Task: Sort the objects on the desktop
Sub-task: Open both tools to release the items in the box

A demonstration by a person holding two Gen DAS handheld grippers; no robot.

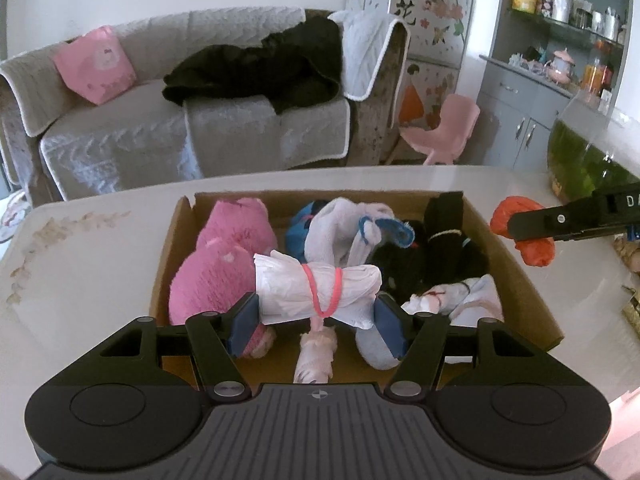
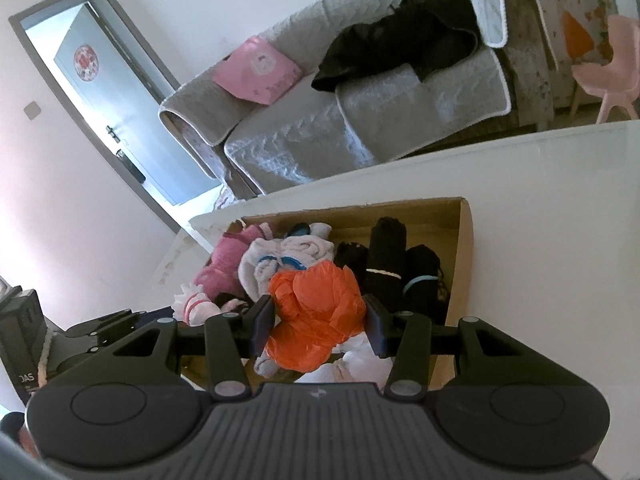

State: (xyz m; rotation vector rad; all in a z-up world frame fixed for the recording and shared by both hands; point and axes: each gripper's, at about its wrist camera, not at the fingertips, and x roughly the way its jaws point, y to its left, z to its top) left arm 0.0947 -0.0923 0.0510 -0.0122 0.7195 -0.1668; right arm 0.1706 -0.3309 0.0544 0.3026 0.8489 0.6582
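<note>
A cardboard box (image 1: 532, 308) on the white table holds a pink plush (image 1: 224, 256), rolled white cloth (image 1: 340, 228) and black rolls (image 1: 444, 236). My left gripper (image 1: 316, 320) is shut on a white bundle (image 1: 320, 292) tied with a pink band, held over the box's near side. My right gripper (image 2: 320, 322) is shut on an orange plastic bag (image 2: 316, 316), held above the box (image 2: 464, 240). In the left wrist view the orange bag (image 1: 532, 248) and right gripper hang just right of the box. The white bundle (image 2: 192, 304) also shows in the right wrist view.
A glass jar with green contents (image 1: 588, 156) stands at the table's far right. Small items lie at the right edge (image 1: 632, 252). Beyond the table are a grey sofa (image 1: 160, 132), a pink chair (image 1: 444, 132) and a shelf unit (image 1: 560, 60).
</note>
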